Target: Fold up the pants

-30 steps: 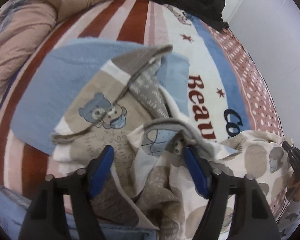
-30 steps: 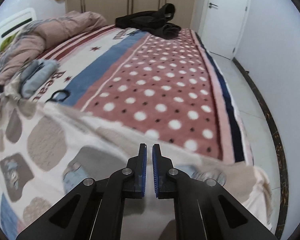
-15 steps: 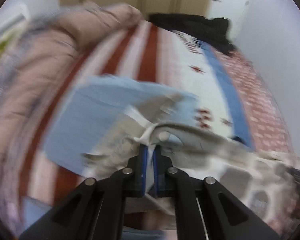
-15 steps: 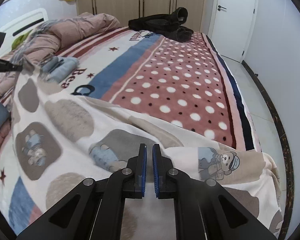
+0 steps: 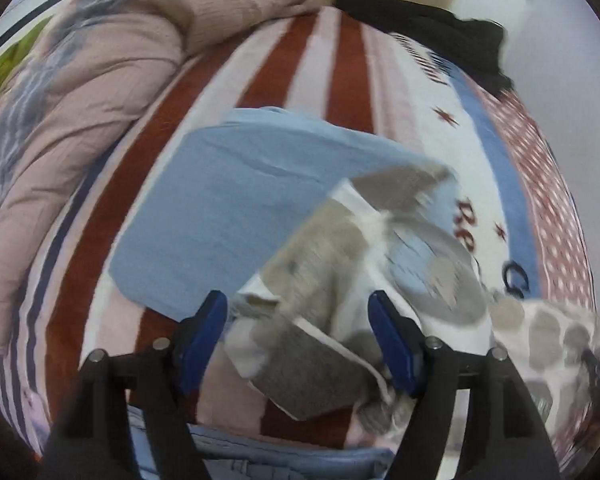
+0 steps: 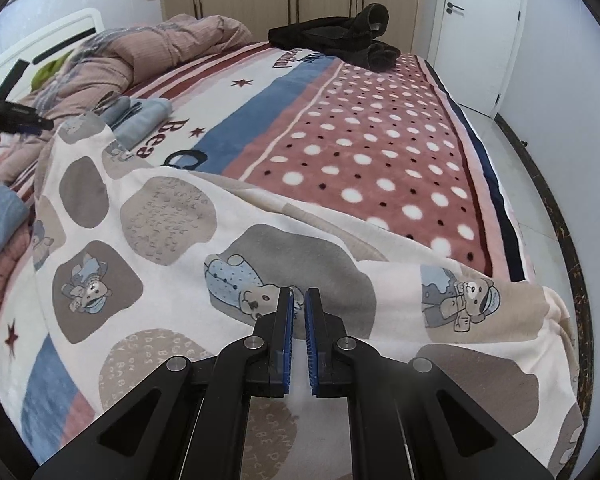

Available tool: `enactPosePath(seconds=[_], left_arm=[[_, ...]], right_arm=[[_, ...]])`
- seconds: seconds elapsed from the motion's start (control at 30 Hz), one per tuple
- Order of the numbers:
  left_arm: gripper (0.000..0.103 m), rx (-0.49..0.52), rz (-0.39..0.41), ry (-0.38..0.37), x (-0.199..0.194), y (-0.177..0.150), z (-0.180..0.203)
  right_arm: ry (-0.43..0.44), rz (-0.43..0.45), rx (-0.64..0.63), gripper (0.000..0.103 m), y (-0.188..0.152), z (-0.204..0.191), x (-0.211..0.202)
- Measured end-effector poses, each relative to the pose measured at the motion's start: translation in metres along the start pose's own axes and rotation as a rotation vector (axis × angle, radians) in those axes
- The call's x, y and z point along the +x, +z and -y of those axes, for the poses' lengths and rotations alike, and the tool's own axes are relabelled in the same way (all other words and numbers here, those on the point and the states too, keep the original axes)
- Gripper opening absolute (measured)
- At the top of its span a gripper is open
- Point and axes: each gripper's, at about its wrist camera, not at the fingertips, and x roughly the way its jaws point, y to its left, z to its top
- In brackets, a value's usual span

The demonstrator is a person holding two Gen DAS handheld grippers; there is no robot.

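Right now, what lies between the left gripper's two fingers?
Left wrist view: the bear-print pants' loose end lies between the left gripper's just-opened fingers, neither pad pressing it, overlapping a folded blue garment.

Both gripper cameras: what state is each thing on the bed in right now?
Left gripper: open, jaws just opened, cloth between them unpinched.
Right gripper: shut on bear-print pants.
Bear-print pants: spread across the bed, not yet folded.
Blue folded garment: folded flat, under the pants' end.
Black clothing: heaped at the far end.
Door: closed.

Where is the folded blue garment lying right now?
In the left wrist view the folded blue garment lies flat on the striped bedspread, beside the pink duvet, with the bear-print pants overlapping its right corner.
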Motion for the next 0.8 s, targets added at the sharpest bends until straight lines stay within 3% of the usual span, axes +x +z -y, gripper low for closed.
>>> enactPosePath(seconds=[0.07, 0.17, 0.3, 0.37, 0.5, 0.6, 0.67, 0.8], left_arm=[[0.069, 0.041, -0.006, 0.025, 0.003, -0.008, 0.007], [0.069, 0.097, -0.093, 0.083, 0.023, -0.02, 0.013], [0.066, 0.125, -0.147, 0.35, 0.044, -0.028, -0.005], [0.065, 0.055, -0.138, 0.378, 0.04, -0.023, -0.022], [0.066, -0.042, -0.038, 0.327, 0.017, -0.006, -0.031], [0.066, -0.074, 0.058, 0.158, -0.002, 0.013, -0.026], [0.067, -0.076, 0.074, 0.077, -0.002, 0.024, -0.021], [0.067, -0.013, 0.048, 0.058, 0.024, 0.038, -0.007]], right_arm=[[0.009, -0.003, 0.004, 0.001, -0.001, -0.003, 0.002], [0.027, -0.005, 0.015, 0.001, -0.002, -0.007, 0.004], [0.03, -0.008, 0.005, 0.001, -0.004, -0.012, 0.003], [0.026, -0.01, 0.003, 0.001, -0.005, -0.012, 0.001], [0.015, -0.002, 0.0, 0.002, -0.005, -0.01, -0.003], [0.025, 0.0, 0.01, 0.002, -0.004, -0.009, -0.003], [0.03, -0.002, 0.011, 0.002, -0.005, -0.01, -0.002], [0.038, -0.01, 0.004, 0.002, -0.005, -0.014, 0.0]])
